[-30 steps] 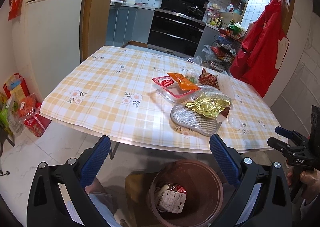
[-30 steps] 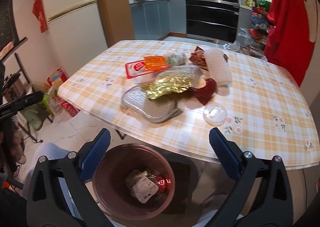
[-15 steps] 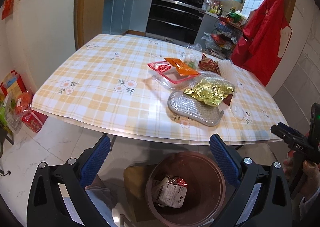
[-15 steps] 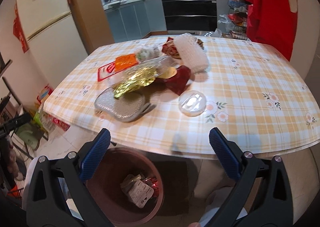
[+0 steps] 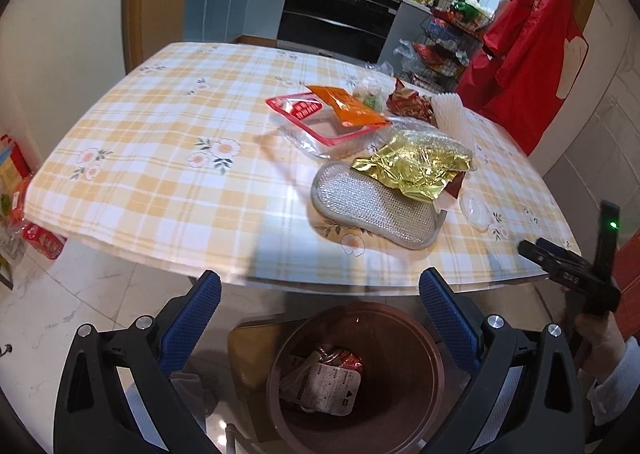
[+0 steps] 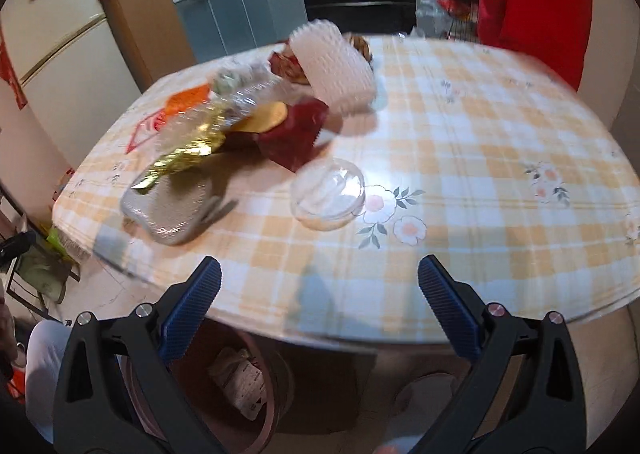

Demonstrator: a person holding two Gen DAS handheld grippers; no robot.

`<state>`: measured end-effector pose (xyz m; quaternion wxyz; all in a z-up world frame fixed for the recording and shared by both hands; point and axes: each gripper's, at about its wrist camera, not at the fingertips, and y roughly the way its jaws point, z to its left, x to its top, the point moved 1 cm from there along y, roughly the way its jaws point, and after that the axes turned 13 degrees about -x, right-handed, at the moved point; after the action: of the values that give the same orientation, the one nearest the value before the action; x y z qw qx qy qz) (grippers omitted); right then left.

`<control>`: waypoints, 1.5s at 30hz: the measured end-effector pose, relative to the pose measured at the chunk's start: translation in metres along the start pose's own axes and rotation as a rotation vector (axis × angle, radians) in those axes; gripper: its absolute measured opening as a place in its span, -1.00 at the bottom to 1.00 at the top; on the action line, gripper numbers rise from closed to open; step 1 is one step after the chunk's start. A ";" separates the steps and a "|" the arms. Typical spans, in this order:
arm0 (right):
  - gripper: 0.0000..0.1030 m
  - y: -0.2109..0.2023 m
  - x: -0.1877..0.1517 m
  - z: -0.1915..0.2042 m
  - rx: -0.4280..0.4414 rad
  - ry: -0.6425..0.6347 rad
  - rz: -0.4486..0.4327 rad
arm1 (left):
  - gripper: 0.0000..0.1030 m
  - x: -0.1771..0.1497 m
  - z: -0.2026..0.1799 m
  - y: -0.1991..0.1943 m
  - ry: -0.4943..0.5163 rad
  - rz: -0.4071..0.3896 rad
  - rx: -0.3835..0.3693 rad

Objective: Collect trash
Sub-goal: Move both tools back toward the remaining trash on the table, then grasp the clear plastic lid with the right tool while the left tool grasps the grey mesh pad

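R view blurred; bin (image 6: pixel 224 374) half hidden under surface (image 6: pixel 460 158) near edge, clear in L view (image 5: pixel 356 374) w/ packet (image 5: pixel 324 382) inside. Trash pile (image 5: pixel 408 166) mid-surface. R gripper (image 6: pixel 318 290) has moved in over the edge since 0.5 s ago; L gripper (image 5: pixel 318 292) slightly closer. Both jaws apart, empty.

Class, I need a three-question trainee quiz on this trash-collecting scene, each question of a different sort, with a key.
1. True or false: the brown bin below the table edge already holds a wrapper.
2. Which lies on the silver mesh pad? A gold foil wrapper; B clear round lid; C white foam sleeve.
3. Fill in: the left tool and right tool are both ___ and hold nothing.

Key: 1 true; 2 A; 3 open.
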<state>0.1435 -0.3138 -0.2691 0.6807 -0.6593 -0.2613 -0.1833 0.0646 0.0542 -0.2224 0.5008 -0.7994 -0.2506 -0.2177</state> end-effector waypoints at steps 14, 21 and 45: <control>0.90 0.090 0.038 0.014 -0.080 -0.085 0.062 | 0.72 0.035 0.010 0.079 -0.040 0.059 -0.061; 0.50 0.093 0.043 0.015 -0.119 -0.096 0.031 | 0.62 0.043 0.020 0.104 -0.063 0.081 -0.075; 0.27 0.040 0.016 0.000 -0.012 0.054 0.011 | -0.58 0.053 0.028 0.127 -0.195 0.076 -0.086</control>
<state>0.1805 -0.3092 -0.2916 0.6847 -0.6595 -0.2380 -0.1988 0.1873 0.0415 -0.2899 0.4471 -0.8465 -0.2580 -0.1306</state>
